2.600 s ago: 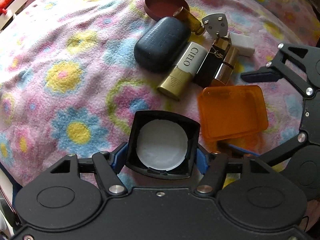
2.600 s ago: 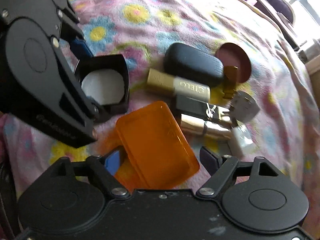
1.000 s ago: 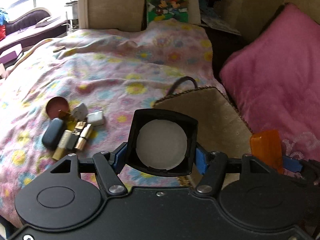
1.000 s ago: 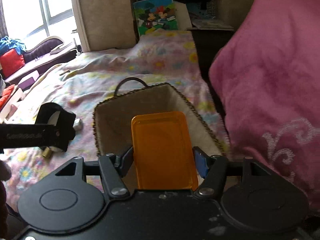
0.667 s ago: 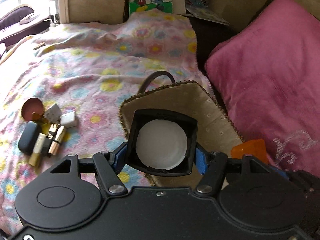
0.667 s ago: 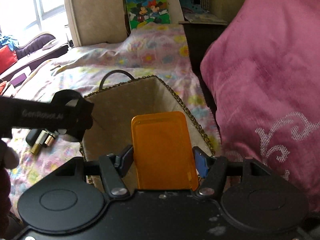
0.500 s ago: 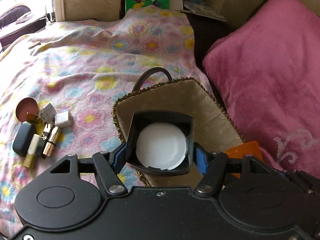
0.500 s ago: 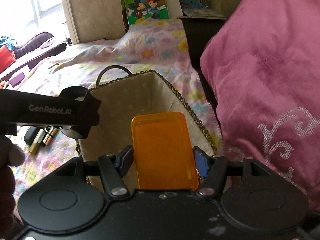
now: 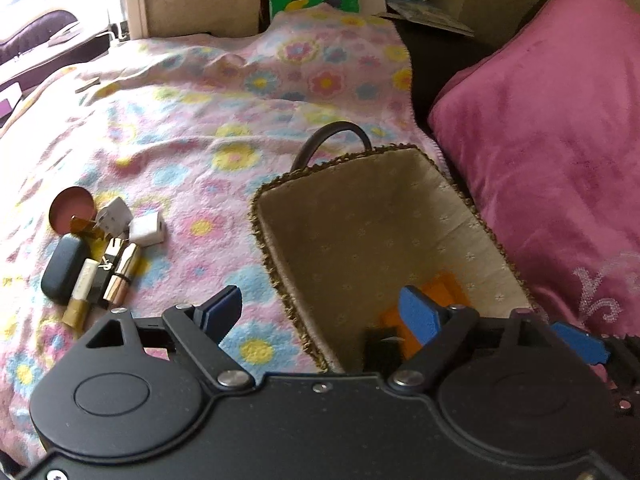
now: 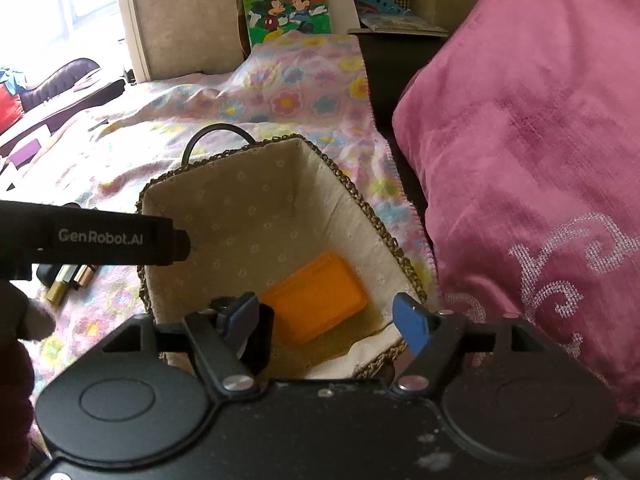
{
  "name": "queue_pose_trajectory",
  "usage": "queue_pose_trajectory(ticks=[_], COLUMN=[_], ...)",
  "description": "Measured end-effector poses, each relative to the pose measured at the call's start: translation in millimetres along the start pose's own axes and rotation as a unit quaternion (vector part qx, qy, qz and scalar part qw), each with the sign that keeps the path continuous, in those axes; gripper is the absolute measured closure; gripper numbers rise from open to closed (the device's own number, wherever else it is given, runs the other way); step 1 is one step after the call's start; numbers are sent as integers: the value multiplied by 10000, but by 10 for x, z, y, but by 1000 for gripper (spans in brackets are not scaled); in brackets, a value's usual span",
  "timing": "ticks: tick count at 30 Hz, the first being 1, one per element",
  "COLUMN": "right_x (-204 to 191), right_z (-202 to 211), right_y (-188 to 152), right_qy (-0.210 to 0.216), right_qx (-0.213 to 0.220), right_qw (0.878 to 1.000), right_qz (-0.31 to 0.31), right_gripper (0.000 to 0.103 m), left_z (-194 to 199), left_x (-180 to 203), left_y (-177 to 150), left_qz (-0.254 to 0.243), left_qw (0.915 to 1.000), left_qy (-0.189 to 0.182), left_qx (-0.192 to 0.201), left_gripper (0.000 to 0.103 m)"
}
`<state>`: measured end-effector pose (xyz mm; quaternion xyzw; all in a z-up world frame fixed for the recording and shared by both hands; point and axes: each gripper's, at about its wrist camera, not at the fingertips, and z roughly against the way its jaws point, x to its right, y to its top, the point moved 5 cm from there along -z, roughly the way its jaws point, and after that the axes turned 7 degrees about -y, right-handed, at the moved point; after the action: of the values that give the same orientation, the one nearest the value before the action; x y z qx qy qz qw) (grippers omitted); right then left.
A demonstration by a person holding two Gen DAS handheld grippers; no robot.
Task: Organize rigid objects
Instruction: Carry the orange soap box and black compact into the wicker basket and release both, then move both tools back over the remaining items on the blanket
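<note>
Both grippers have just let go: the left gripper and the right gripper now hang with fingers spread apart and nothing between them, while half a second ago they carried the black box and the orange case. The orange case lies on the floor of the lined basket, the black box beside it at the near wall. Judging by this, two items are stowed; the cluster of small items waits on the flowered blanket, next to a pink cushion.
</note>
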<state>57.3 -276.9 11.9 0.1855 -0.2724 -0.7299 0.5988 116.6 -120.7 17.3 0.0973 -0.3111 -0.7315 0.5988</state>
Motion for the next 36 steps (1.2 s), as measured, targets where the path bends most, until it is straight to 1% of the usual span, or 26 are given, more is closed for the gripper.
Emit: queue_pose_trajectory(ticks=[5, 6, 7, 8, 13, 18, 23, 28, 33, 36], right_x=[-32, -46, -66, -87, -258, -540, -946, -1458, -1981, -2286], right_z=[12, 17, 26, 33, 92, 142, 196, 267, 331, 348], right_y=[6, 9, 13, 17, 41, 55, 51, 9, -32, -67], right_qy=[-26, -21, -11, 1, 101, 296, 582, 983, 1358, 1428], right_qx=[17, 22, 27, 32, 94, 101, 104, 91, 132, 205], right_qw=[10000, 10000, 10000, 9999, 9994, 9978, 9941, 9864, 9742, 9669], right_qz=[55, 66, 81, 105, 302, 576, 909, 1314, 1800, 2102], right_gripper=[28, 28, 28, 28, 26, 25, 25, 24, 21, 18], left_z=[73, 87, 109, 128, 205, 245, 267, 271, 266, 276], left_x=[-94, -117, -148, -174, -395, -706, -1096, -1501, -2020, -2371], left_y=[4, 6, 9, 9, -2, -29, -72, -82, -36, 8], left_qz=[47, 55, 64, 70, 188, 408, 666, 900, 1234, 1511], left_qw=[9997, 9996, 9994, 9992, 9979, 9957, 9919, 9869, 9775, 9694], left_qy=[225, 271, 322, 362, 573, 810, 1070, 1334, 1712, 1932], left_qx=[57, 76, 112, 142, 218, 206, 154, 95, 63, 82], left_gripper=[21, 19, 13, 12, 11, 11, 10, 8, 6, 6])
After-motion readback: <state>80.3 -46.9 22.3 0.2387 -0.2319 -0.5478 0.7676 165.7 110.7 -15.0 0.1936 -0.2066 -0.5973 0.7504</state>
